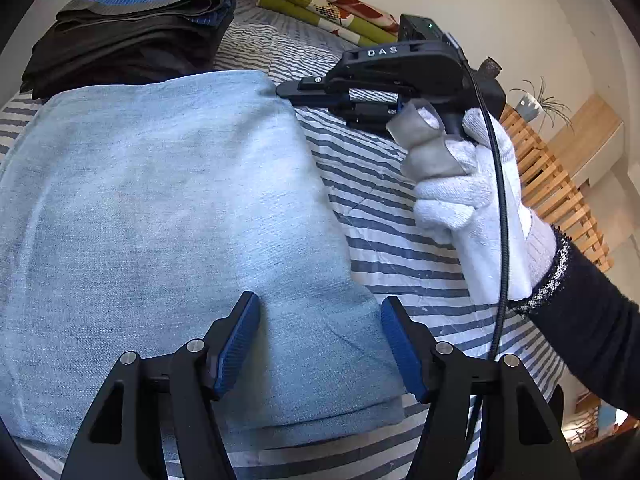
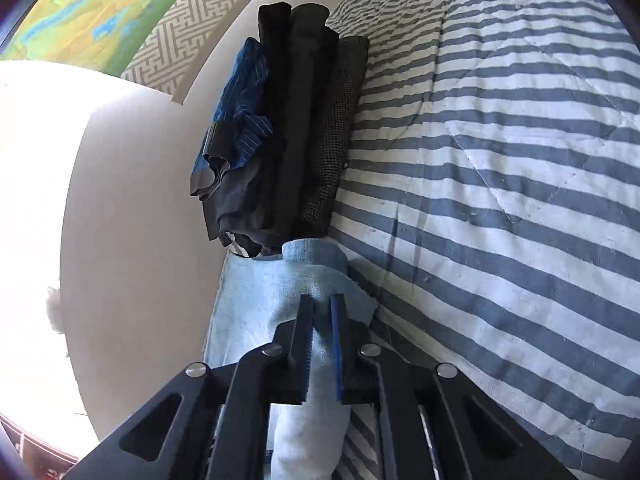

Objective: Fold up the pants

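The light blue pants (image 1: 160, 208) lie folded on the striped bed (image 1: 400, 216). The left gripper (image 1: 320, 344) hangs over their near end, spread wide, holding nothing. The right gripper (image 2: 322, 320), held by a white-gloved hand (image 1: 472, 208), is pressed together, pinching the far right edge of the pants. A pile of dark folded clothes (image 1: 132, 36) sits just beyond them.
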Tool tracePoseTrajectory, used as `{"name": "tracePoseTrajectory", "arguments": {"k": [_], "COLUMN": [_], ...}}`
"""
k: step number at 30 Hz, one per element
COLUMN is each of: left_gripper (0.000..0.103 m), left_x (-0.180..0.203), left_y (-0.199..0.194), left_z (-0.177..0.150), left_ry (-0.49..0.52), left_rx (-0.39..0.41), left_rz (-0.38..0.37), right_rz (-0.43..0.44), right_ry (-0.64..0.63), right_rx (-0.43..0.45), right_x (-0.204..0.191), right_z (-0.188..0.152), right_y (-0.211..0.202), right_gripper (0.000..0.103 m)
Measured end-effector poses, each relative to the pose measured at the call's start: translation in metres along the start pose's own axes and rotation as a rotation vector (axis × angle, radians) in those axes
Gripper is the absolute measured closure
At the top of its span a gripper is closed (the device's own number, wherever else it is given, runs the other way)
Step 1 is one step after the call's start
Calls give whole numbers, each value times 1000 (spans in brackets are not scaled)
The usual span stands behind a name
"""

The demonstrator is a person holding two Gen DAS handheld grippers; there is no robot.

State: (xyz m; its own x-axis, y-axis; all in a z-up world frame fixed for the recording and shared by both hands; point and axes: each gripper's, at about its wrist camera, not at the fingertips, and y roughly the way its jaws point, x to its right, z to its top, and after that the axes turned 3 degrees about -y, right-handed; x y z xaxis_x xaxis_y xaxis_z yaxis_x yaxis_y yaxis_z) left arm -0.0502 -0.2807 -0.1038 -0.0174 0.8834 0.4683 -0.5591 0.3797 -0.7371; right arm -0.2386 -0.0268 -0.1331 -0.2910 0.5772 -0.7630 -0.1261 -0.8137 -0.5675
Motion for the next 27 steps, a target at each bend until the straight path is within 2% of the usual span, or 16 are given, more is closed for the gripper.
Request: {"name": "tracePoseTrajectory", "arguments": {"k": [2, 3, 5, 6, 8, 10, 11, 12, 14, 15, 17, 18, 21, 23, 26, 27], "left_gripper": [37, 37, 37, 37, 37, 37, 37, 37, 37, 37, 36, 36, 36, 36, 37, 37], "left_x": [3, 3, 2, 3, -3, 0, 1, 2, 7, 8, 7, 6, 1, 4, 13, 15], "left_y": [0, -1, -4, -6, -16, -20, -22, -28, -27, -31, -38, -40, -27, -21, -30, -36], "left_z": [-2, -3, -3, -2, -2, -4, -5, -5, -7, -8, -7, -8, -14, -19, -22, -23], "left_ry": [10, 12, 7, 3, -6, -9, -9, -4, 16, 19, 14, 15, 15, 30, 56, 59], "left_rx": [1, -6, -5, -2, 2, 4, 5, 5, 16, 25, 40, 40, -7, -28, -30, -25], "left_rz": [3, 1, -1, -7, -16, -14, -14, -11, 3, 6, -3, -4, -16, 5, -23, -39], "right_rz": [-86, -108, -214, -217, -208, -257, -249, -228, -217, -210, -166, -182, -240, -277, -426, -415], "right_ry": [-57, -99, -260, -303, -294, -266, -235, -202, -153, -130, -70, -85, -304, -393, -258, -229], "right_rx": [77, 88, 151, 142, 84, 36, 6, -17, -39, -50, -45, -21, 57, 83, -23, -11], "right_x": [-18, -31, -66, -76, -77, -67, -60, -50, -35, -30, -24, -31, -85, -101, -57, -48], "right_z": [5, 9, 14, 17, 23, 19, 16, 11, 4, 2, 0, 0, -6, -5, 4, 5], "right_y": [-8, -10, -17, -18, -14, -7, -4, -1, 10, 17, 24, 23, 8, 5, 32, 30], "right_gripper": [103, 103, 103, 103, 103, 101, 91, 73, 62, 65, 88, 90, 92, 92, 87, 84]}}
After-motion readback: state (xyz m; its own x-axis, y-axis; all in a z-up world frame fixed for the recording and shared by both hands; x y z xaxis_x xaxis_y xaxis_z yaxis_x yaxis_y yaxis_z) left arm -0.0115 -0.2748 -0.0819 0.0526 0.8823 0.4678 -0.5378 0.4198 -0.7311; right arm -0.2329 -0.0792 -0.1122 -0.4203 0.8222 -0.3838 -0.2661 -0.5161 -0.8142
